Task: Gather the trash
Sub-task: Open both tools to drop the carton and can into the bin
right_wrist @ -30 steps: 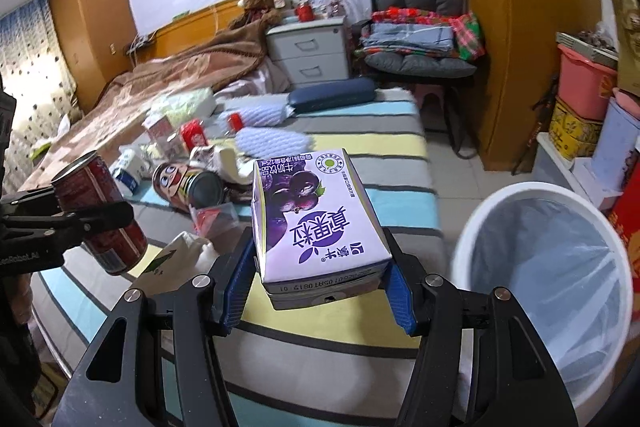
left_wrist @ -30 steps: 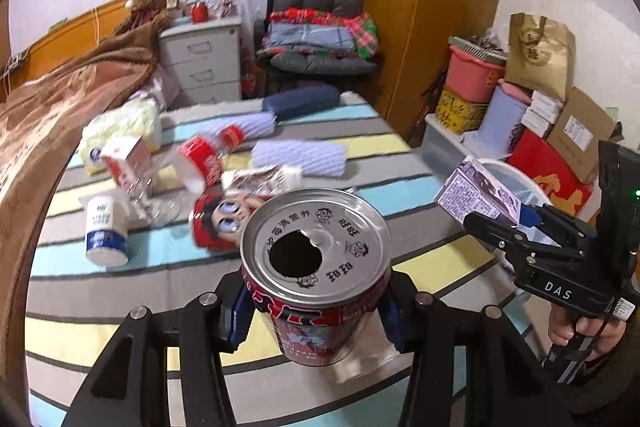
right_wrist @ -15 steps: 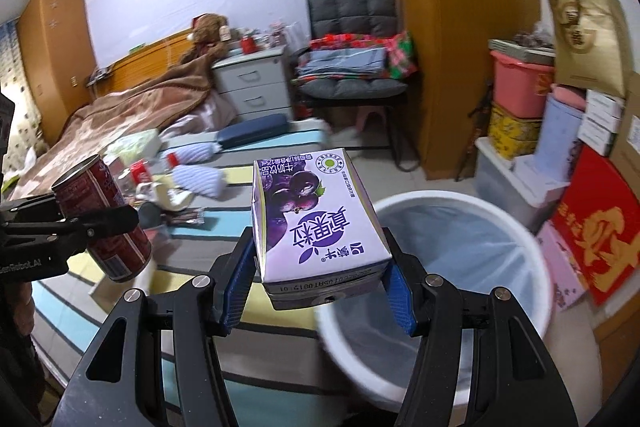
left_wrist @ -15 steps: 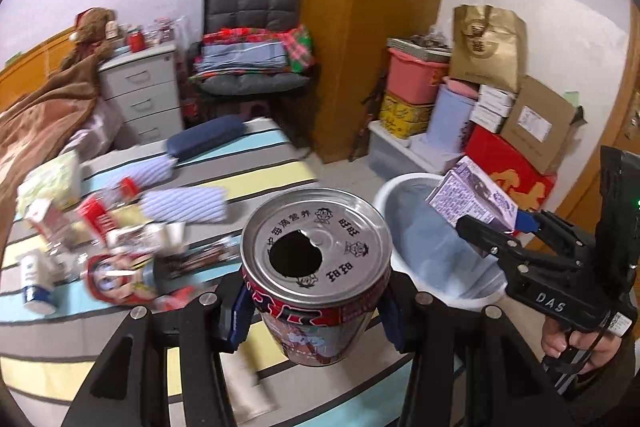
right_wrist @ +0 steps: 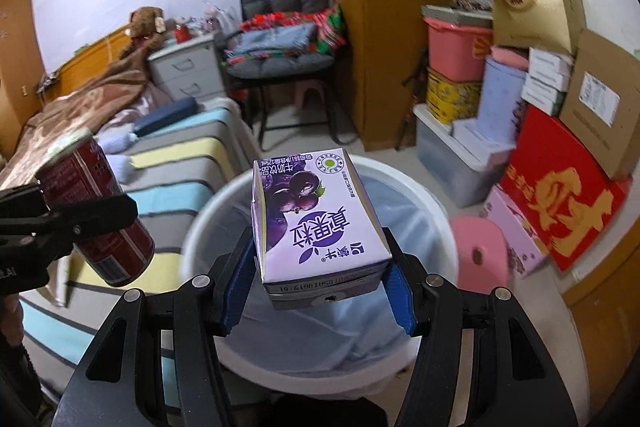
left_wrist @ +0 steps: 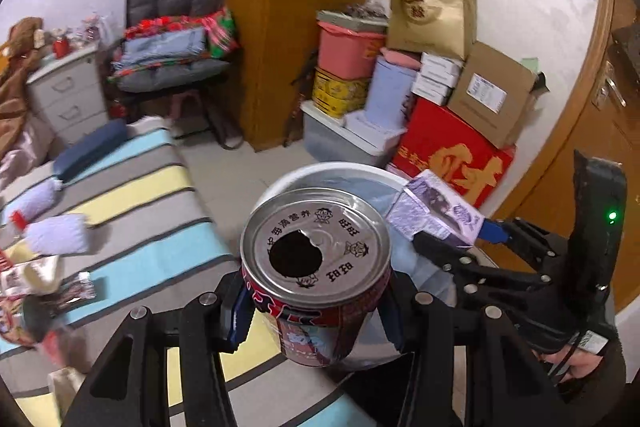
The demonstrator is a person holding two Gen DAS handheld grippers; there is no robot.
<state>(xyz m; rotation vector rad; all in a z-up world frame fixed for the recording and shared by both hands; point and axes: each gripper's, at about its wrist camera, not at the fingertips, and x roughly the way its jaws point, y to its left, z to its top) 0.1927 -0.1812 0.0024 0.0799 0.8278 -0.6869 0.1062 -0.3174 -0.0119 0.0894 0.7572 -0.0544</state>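
My left gripper (left_wrist: 316, 311) is shut on an opened red drink can (left_wrist: 316, 267), held upright above the near rim of a white trash bin (left_wrist: 296, 179) lined with a pale bag. My right gripper (right_wrist: 320, 287) is shut on a purple drink carton (right_wrist: 316, 219), which hangs over the bin's (right_wrist: 424, 195) open mouth. In the right wrist view the can (right_wrist: 96, 219) and left gripper show at the left edge. The carton (left_wrist: 432, 215) and the right gripper appear at the right of the left wrist view.
A bed with a striped cover (left_wrist: 132, 195) lies to the left, with wrappers and other litter (left_wrist: 36, 283) on it. Stacked boxes and a red carton (right_wrist: 560, 195) stand along the right wall. A pink stool (right_wrist: 480, 247) sits beside the bin. A chair (right_wrist: 288, 59) stands behind.
Both grippers have swung from over the bed to the right, and the bin now lies under the can and the carton. Neither grip has changed.
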